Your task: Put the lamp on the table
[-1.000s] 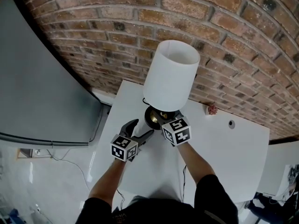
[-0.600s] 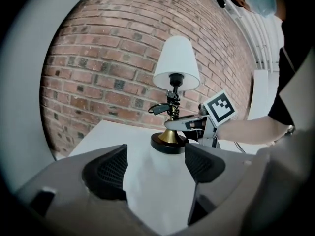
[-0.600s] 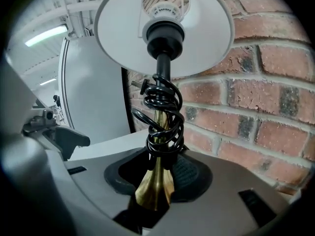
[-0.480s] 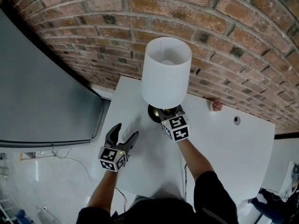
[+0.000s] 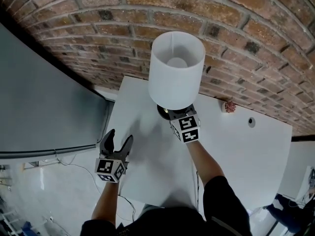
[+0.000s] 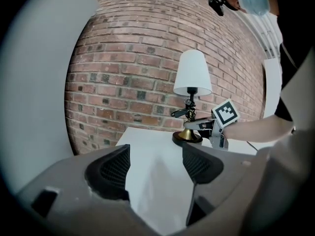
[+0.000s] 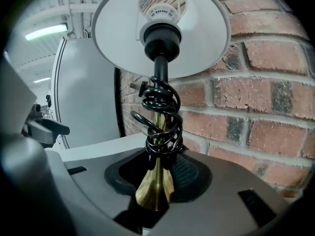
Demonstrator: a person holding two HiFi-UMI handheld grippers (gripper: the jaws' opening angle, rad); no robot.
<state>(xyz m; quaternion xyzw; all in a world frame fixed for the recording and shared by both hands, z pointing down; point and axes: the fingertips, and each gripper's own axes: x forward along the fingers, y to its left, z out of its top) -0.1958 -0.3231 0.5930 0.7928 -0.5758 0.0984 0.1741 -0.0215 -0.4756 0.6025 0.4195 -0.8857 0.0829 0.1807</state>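
Note:
The lamp (image 5: 176, 70) has a white shade, a brass stem and a black cord (image 7: 160, 122) wound round the stem. It stands upright on the white table (image 5: 231, 146), close to the brick wall. My right gripper (image 5: 176, 116) reaches under the shade with the stem (image 7: 156, 193) between its jaws. They are closing; the right pad lies against the brass and a gap shows on the left. My left gripper (image 5: 119, 140) hovers at the table's left edge, well apart from the lamp (image 6: 192, 75). Its jaws are closing with nothing between them (image 6: 155, 168).
A brick wall (image 5: 236, 33) runs behind the table. A grey panel (image 5: 44, 97) stands close to the table's left edge. A small pink thing (image 5: 229, 106) and a round hole (image 5: 251, 122) are on the table at the right. Thin cables (image 5: 64, 168) lie on the floor.
My left gripper has drawn back from beside the lamp's base to the table's left edge. My right gripper has stayed at the stem, and the lamp still stands.

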